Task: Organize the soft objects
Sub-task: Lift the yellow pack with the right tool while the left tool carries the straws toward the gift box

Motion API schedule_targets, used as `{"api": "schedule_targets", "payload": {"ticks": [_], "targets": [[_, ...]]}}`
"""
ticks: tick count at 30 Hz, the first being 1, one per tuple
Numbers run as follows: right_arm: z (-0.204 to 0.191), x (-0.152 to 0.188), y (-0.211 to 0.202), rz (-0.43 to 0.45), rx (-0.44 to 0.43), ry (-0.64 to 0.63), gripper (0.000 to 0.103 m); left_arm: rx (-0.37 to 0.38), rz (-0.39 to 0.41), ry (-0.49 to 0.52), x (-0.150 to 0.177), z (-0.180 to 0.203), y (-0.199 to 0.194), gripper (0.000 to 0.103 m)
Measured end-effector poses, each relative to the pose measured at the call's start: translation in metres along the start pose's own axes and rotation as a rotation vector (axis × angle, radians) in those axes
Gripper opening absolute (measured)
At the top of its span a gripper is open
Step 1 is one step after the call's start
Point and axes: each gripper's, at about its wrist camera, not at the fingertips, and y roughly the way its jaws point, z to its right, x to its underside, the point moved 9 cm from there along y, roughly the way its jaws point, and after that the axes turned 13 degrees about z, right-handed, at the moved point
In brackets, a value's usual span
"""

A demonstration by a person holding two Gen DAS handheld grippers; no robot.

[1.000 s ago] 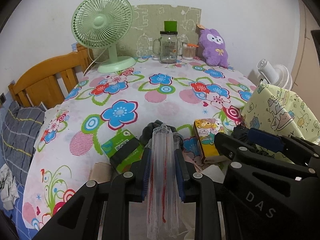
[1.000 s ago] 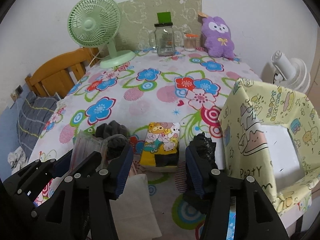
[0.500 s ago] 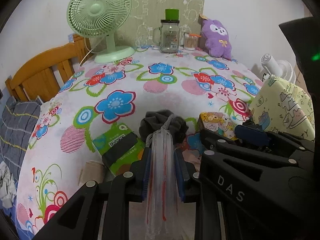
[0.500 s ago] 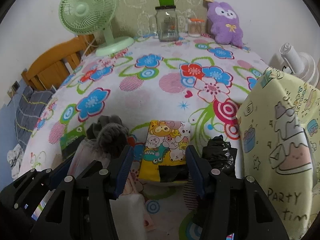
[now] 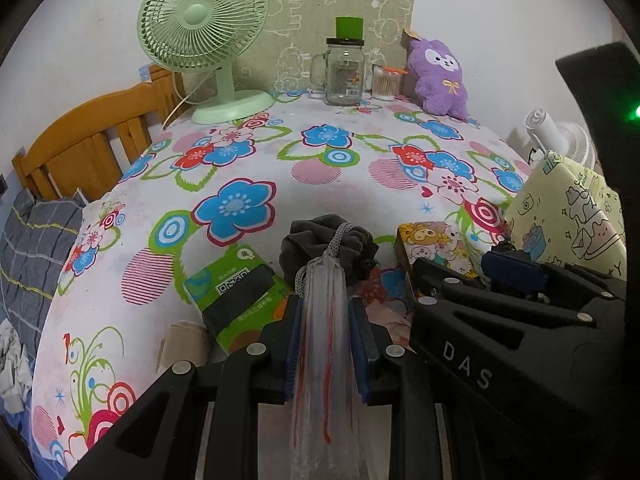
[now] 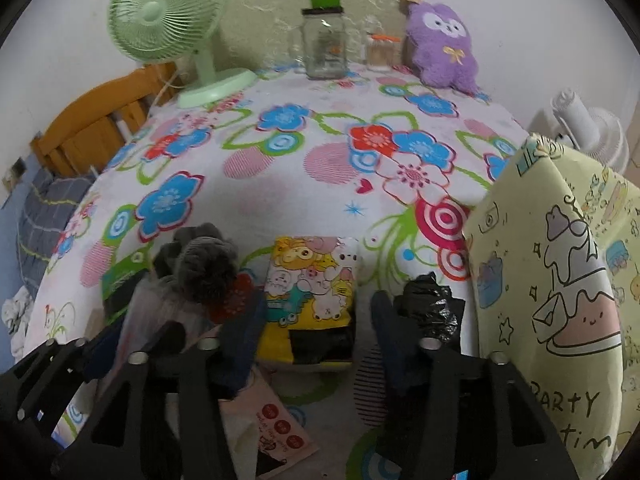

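A clear plastic bag [image 5: 324,344] with red marks is clamped flat between the pads of the left gripper [image 5: 325,320], apparently so it is kept ready for filling — grey socks [image 5: 328,246] lie bunched just beyond it. The right gripper [image 6: 316,320] is held with jaws opening around the cartoon tissue pack [image 6: 312,280], which sits between them unpressed, near the table's [image 5: 320,184] front edge — seemingly lined up for a grasp.

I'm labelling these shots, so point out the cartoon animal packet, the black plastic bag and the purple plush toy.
cartoon animal packet [image 6: 312,276]: right wrist view, middle of its printed front.
black plastic bag [image 6: 430,306]: right wrist view, its crumpled top.
purple plush toy [image 5: 440,78]: left wrist view, its body below the face.
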Motion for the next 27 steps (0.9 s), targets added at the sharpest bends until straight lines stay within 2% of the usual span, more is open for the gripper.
{"api": "schedule_targets", "payload": {"ticks": [8, 11, 15, 27], "targets": [[-0.005, 0.005, 0.010, -0.031, -0.026, 0.027, 0.061, -0.003, -0.013, 0.001, 0.003, -0.002, 0.004, 0.022], [-0.008, 0.007, 0.011, -0.043, -0.037, 0.020, 0.050, -0.001, -0.015, 0.005, 0.003, 0.000, 0.005, 0.022], [-0.007, 0.005, 0.007, -0.027, -0.035, 0.011, 0.046, -0.001, -0.013, -0.003, 0.002, 0.001, 0.005, 0.022], [-0.004, -0.013, -0.028, 0.053, -0.060, 0.013, 0.046, -0.002, 0.032, 0.007, -0.017, 0.008, -0.016, 0.022]]}}
